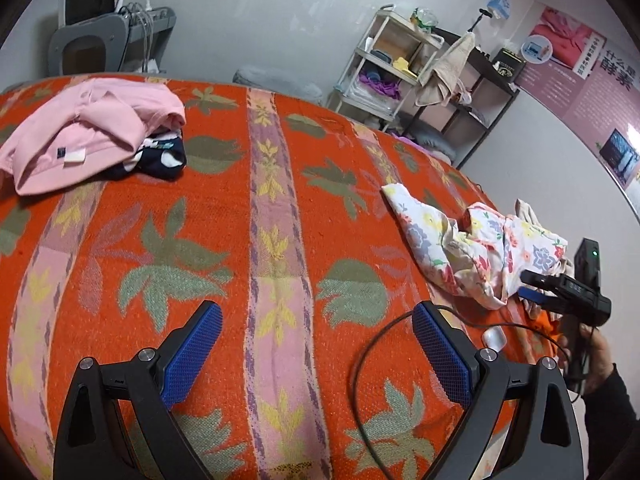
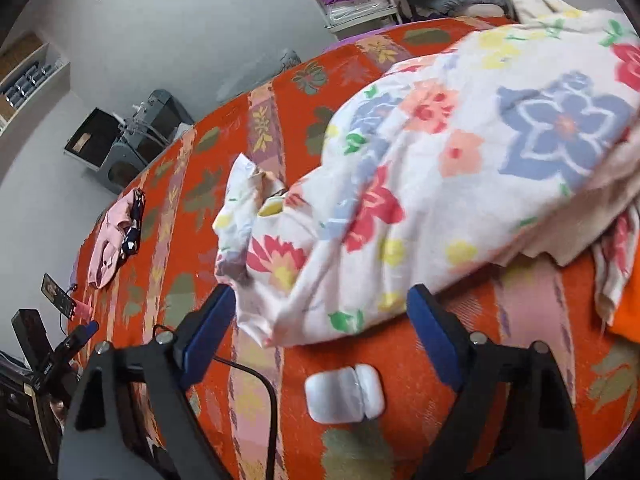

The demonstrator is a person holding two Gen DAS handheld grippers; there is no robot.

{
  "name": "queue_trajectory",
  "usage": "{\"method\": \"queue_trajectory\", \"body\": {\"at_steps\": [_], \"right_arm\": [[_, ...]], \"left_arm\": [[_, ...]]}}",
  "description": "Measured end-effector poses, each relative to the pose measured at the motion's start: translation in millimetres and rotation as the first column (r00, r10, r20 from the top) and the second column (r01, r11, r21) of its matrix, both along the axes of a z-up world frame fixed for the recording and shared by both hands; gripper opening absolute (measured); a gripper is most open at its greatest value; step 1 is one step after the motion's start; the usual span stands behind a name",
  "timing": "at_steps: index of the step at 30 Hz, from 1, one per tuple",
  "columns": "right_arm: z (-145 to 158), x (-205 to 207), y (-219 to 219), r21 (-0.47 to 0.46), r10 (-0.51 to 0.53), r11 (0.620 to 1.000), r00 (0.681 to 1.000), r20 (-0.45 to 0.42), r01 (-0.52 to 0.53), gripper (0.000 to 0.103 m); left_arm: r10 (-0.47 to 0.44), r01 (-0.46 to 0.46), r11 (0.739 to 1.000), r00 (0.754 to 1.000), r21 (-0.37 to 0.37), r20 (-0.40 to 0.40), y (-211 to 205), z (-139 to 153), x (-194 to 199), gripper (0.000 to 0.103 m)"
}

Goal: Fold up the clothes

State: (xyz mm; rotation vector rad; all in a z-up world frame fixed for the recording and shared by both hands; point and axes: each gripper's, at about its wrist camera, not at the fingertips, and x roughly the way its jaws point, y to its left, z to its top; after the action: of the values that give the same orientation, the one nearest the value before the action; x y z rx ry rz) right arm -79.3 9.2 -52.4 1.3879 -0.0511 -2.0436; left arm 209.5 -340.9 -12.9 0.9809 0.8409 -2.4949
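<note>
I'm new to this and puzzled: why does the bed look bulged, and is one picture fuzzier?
Left wrist view: fisheye bends the orange bedspread into a dome; sharp, evenly lit. Right wrist view: same curving, and the floral garment looks smeared and soft, apparently motion blur.

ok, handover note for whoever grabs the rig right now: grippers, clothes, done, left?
Left gripper: jaws open, empty, over bare blanket.
Right gripper: jaws open, empty, right at the near edge of the floral garment.
Floral garment lies crumpled, unfolded. Pink garment sits on a dark garment at the far side; whether that pile is finished is unclear.
Left: grasp the floral garment, spread it, fold it.
</note>
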Motion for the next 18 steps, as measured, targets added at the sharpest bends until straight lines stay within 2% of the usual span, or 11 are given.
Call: {"method": "queue_trajectory", "body": {"at_steps": [2, 3, 4, 5, 7, 9, 12, 14, 16, 18], "right_arm": [[-16.9, -0.7, -24.5, 0.125, 0.026, 0.992, 0.999, 0.044, -0.031, 0.087], [-28.1, -2.3, -34.8, 0.192, 0.029, 0.98, 0.996, 0.082, -0.045, 0.043], [-33.6, -5.4, -41.6, 0.206, 0.026, 0.977, 0.993, 0.118, -0.051, 0.01], [-27.2, -11.5, -41.0, 0.117, 0.017, 0.992, 0.988, 0.152, -0.035, 0.002], [-2.7, -21.2, -42.2, -0.054, 0.017, 0.998, 0.982, 0.187, -0.007, 0.002], [81.7, -18.3, -54.4, -0.195, 0.066, 0.979, 0.997, 0.049, -0.055, 0.002], [208.3, -13.8, -72.7, -0.382, 0.101, 0.91, 0.981, -0.168, -0.159, 0.002], [292.0, -7.1, -84.7, -0.472, 0.101, 0.846, 0.944, -0.313, -0.246, 0.003], [368.2, 19.4, -93.6, -0.486, 0.102, 0.805, 0.887, -0.451, -0.34, 0.003], [425.2, 50.8, -93.9, -0.466, 0.098, 0.786, 0.826, -0.556, -0.406, 0.002]], "left_arm": [[0.016, -0.016, 1.0, 1.0, 0.013, -0.015, -3.8, -1.9, 5.8, 0.1], [0.027, -0.026, 0.999, 0.999, 0.018, -0.021, -6.4, -3.0, 9.1, 0.101], [0.03, -0.03, 0.999, 0.999, 0.024, -0.024, -8.7, -3.3, 11.9, 0.101], [0.03, -0.029, 0.999, 0.999, 0.031, -0.025, -10.9, -3.3, 14.4, 0.101], [0.03, -0.029, 0.999, 0.999, 0.037, -0.028, -15.2, -1.9, 19.4, 0.101], [0.033, -0.032, 0.999, 0.999, 0.03, -0.028, -19.5, 2.4, 24.5, 0.101], [0.048, -0.048, 0.999, 0.998, 0.003, -0.044, -26.2, 15.4, 31.0, 0.101], [0.062, -0.064, 0.998, 0.995, -0.013, -0.072, -29.8, 26.6, 36.5, 0.101], [0.076, -0.078, 0.997, 0.992, -0.023, -0.104, -33.3, 37.4, 40.7, 0.101], [0.085, -0.09, 0.996, 0.987, -0.024, -0.136, -38.1, 48.6, 41.3, 0.101]]}}
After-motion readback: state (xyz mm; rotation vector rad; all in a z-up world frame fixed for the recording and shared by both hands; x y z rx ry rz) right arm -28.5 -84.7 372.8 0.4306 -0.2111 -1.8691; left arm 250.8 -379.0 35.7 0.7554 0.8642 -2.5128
